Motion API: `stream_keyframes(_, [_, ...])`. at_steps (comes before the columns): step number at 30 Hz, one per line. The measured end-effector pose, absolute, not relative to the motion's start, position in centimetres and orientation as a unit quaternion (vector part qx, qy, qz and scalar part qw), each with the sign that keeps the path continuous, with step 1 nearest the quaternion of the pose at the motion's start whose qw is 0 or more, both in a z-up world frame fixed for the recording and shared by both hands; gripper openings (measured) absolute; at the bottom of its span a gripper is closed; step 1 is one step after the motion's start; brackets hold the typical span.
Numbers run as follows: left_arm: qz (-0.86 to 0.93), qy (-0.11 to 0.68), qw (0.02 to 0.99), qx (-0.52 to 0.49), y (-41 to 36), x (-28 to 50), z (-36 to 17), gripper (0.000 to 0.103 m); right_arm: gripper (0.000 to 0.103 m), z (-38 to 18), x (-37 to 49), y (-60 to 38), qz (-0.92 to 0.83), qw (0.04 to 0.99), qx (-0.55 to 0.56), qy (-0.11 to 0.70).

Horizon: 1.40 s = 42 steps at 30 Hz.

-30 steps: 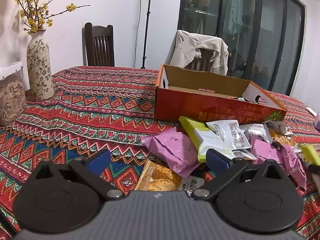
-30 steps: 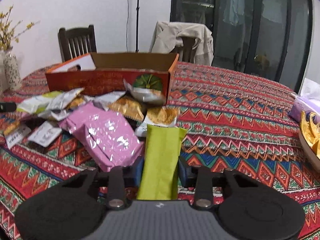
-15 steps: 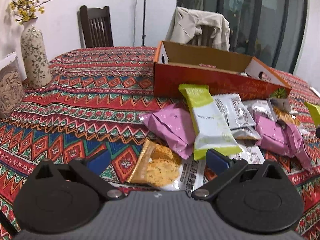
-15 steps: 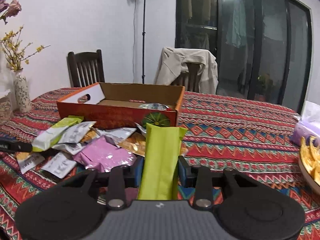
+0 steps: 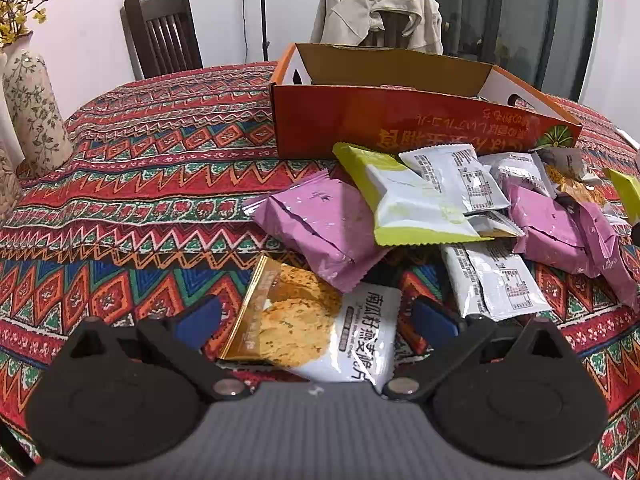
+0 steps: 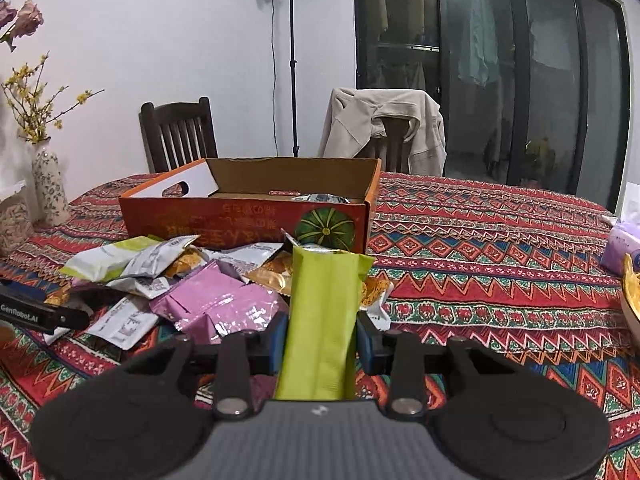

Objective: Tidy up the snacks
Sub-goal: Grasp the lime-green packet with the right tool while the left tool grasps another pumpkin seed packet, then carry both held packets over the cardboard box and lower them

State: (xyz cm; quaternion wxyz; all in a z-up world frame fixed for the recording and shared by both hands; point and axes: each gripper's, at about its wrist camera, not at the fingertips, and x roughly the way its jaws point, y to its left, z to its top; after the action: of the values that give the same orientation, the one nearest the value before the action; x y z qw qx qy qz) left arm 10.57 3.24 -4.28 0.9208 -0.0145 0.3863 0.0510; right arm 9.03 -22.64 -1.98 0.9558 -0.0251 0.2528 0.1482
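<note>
My left gripper (image 5: 316,320) is open, its blue pads on either side of a gold-and-white cracker packet (image 5: 312,328) lying on the patterned tablecloth. Behind it lie pink packets (image 5: 320,224), a green-and-white packet (image 5: 404,200) and grey packets (image 5: 460,176). The open orange cardboard box (image 5: 400,120) stands beyond the pile. My right gripper (image 6: 320,336) is shut on a plain green packet (image 6: 324,312), held upright above the table in front of the box (image 6: 248,220). One silver packet (image 6: 320,199) lies inside the box.
A flowered vase (image 5: 32,108) and a jar stand at the table's left. A dark chair (image 6: 176,136) and a chair with a beige jacket (image 6: 384,128) stand behind. A purple tissue pack (image 6: 624,240) and a snack bowl (image 6: 632,300) sit at the right.
My right gripper has risen with the green packet and now faces the box from higher up. My left gripper has moved forward and down until the cracker packet lies between its pads.
</note>
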Motion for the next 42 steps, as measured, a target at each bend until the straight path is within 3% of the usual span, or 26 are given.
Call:
stream_keyframes(9, [0.041, 0.379, 0.925, -0.012, 3.2, 10.2, -4.3, 0.102, 0.035, -2.0, 8.9, -22.7, 0.150, 0.956, -0.023, 0.251])
stream_keyframes(11, [0.038, 0.375, 0.926, -0.011, 3.1, 9.8, -4.3, 0.098, 0.035, -2.0, 8.9, -22.7, 0.149, 0.956, -0.023, 0.251])
stream_keyframes(13, [0.034, 0.368, 0.929, -0.009, 2.9, 9.3, -4.1, 0.085, 0.035, -2.0, 8.9, -22.7, 0.148, 0.956, -0.023, 0.251])
stream_keyframes(19, [0.024, 0.356, 0.934, -0.004, 2.4, 8.3, -3.8, 0.066, 0.035, -2.0, 8.9, -22.7, 0.149, 0.956, -0.024, 0.250])
stream_keyframes(30, [0.011, 0.338, 0.941, -0.009, 2.2, 5.6, -3.2, 0.063, 0.035, -1.5, 8.4, -22.4, 0.154, 0.957, -0.031, 0.242])
stream_keyframes(42, [0.010, 0.265, 0.964, -0.027, 3.2, 3.2, 1.0, 0.063, 0.035, 0.5, 7.6, -21.9, 0.155, 0.962, -0.041, 0.221])
